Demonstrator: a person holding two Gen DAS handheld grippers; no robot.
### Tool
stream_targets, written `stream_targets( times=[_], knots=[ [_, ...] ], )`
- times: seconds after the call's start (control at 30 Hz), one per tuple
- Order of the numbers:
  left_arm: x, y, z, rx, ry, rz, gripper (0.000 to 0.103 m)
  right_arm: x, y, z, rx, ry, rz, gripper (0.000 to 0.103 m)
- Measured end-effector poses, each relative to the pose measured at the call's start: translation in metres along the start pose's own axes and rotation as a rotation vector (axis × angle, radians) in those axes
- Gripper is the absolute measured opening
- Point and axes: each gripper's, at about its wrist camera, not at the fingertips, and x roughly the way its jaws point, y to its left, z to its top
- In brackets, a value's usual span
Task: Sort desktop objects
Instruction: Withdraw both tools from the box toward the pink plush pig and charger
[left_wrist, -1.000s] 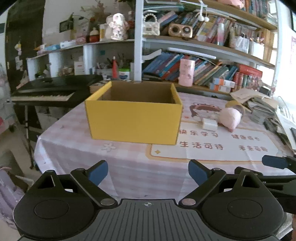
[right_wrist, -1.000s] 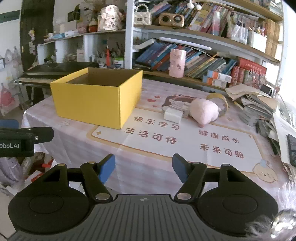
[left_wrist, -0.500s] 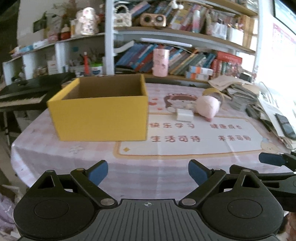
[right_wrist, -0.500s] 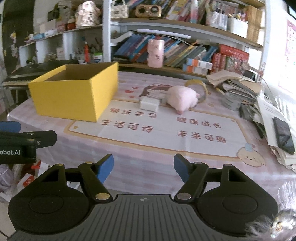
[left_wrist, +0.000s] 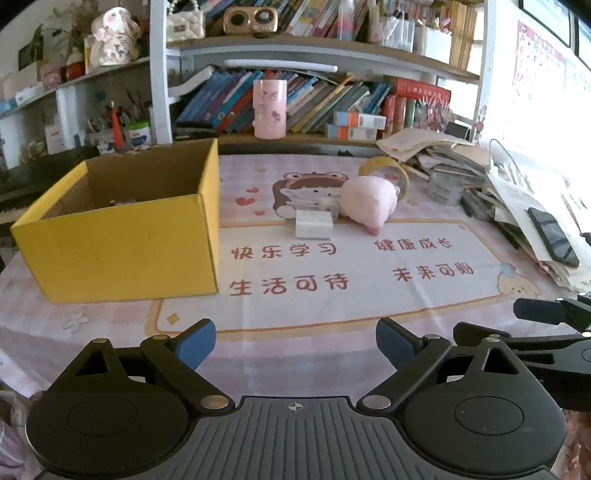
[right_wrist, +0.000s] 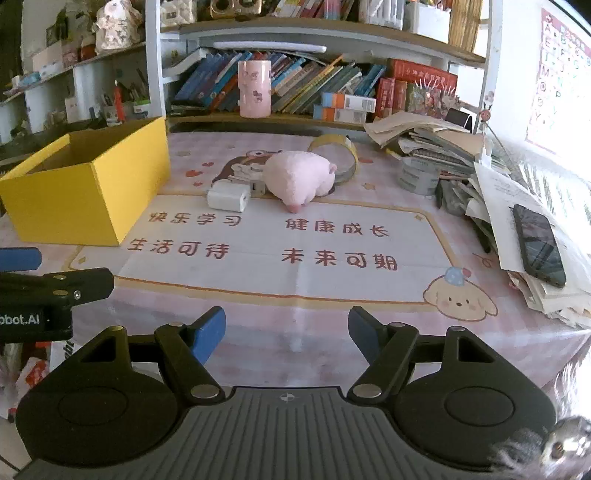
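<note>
We can't make out much inside the yellow box (left_wrist: 122, 236) — from the left view only a small dark shape shows over its front wall, too small to identify, and from the right view the inside is hidden by the near wall. Behind the pink plush toy (left_wrist: 369, 203) something small and pale sits between it and the white charger block (left_wrist: 313, 223); partly covered, we can't tell what it is. The roll of yellow tape (right_wrist: 338, 157) stands tilted behind the toy, its lower edge hidden by it. The toy is round, fuzzy, light pink, with a darker pink nub toward us, lying at the far edge of the printed mat (right_wrist: 266, 243). The charger is a plain white rounded block just left of the toy, near it, well right of the box. A dark phone (right_wrist: 539, 245) lies on the paper pile (right_wrist: 517, 206) at the right table edge; the pile is cut off by the frame. Left gripper (left_wrist: 295, 345) — fingers spread wide, nothing between them, over the near table edge. Right gripper (right_wrist: 286, 332) — same, spread and holding nothing. Each gripper shows only partly at the side of the other's view.
</note>
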Motion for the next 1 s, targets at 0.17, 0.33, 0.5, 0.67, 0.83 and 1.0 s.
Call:
stream_targets(
  times=[0.17,0.33,0.5,0.67,0.83,1.0],
  knots=[
    [0.018,-0.011,0.015,0.012,-0.002,-0.005,0.096,0.018,-0.017,0.014,0.001,0.012,0.009,0.072],
    [0.039,-0.026,0.032,0.017,-0.004,-0.009,0.096,0.034,-0.036,0.031,-0.002,0.004,0.009,0.073],
    [0.058,-0.038,0.044,0.006,0.010,0.002,0.096,0.053,-0.053,0.045,-0.015,0.015,0.025,0.074],
    [0.078,-0.046,0.051,-0.022,0.047,0.034,0.096,0.072,-0.067,0.060,-0.041,0.021,0.060,0.074],
    [0.089,-0.055,0.062,-0.048,0.042,0.067,0.096,0.089,-0.080,0.072,-0.064,0.031,0.100,0.076],
    [0.105,-0.060,0.071,-0.057,0.050,0.110,0.096,0.110,-0.093,0.084,-0.063,0.048,0.134,0.082]
  ],
)
